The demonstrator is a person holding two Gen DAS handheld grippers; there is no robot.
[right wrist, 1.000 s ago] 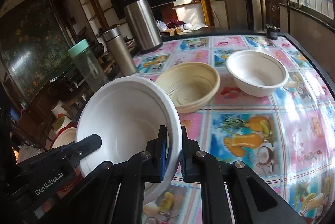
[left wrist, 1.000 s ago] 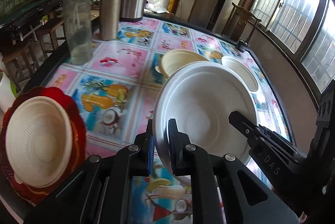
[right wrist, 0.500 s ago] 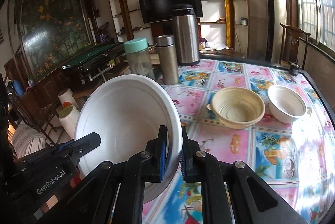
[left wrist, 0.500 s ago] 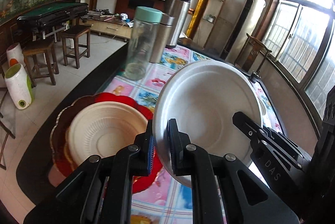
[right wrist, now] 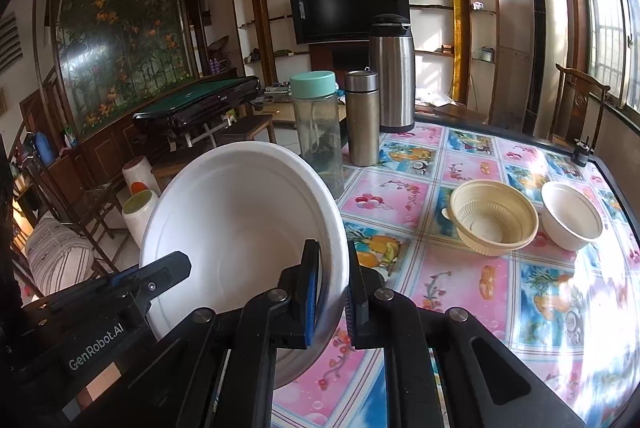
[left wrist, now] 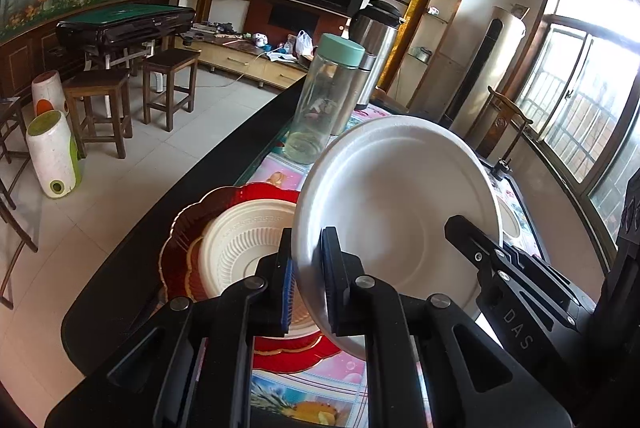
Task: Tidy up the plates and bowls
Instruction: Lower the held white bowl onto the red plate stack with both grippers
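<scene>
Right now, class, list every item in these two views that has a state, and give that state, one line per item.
white plate: lifted, tilted, gripped at both rims.
left gripper: shut on the white plate.
right gripper: shut on the white plate.
red plate: on the table, holding a cream plate.
beige bowl: upright, empty.
white bowl: upright, empty.
clear bottle: upright, capped.
steel flask: upright, closed.
</scene>
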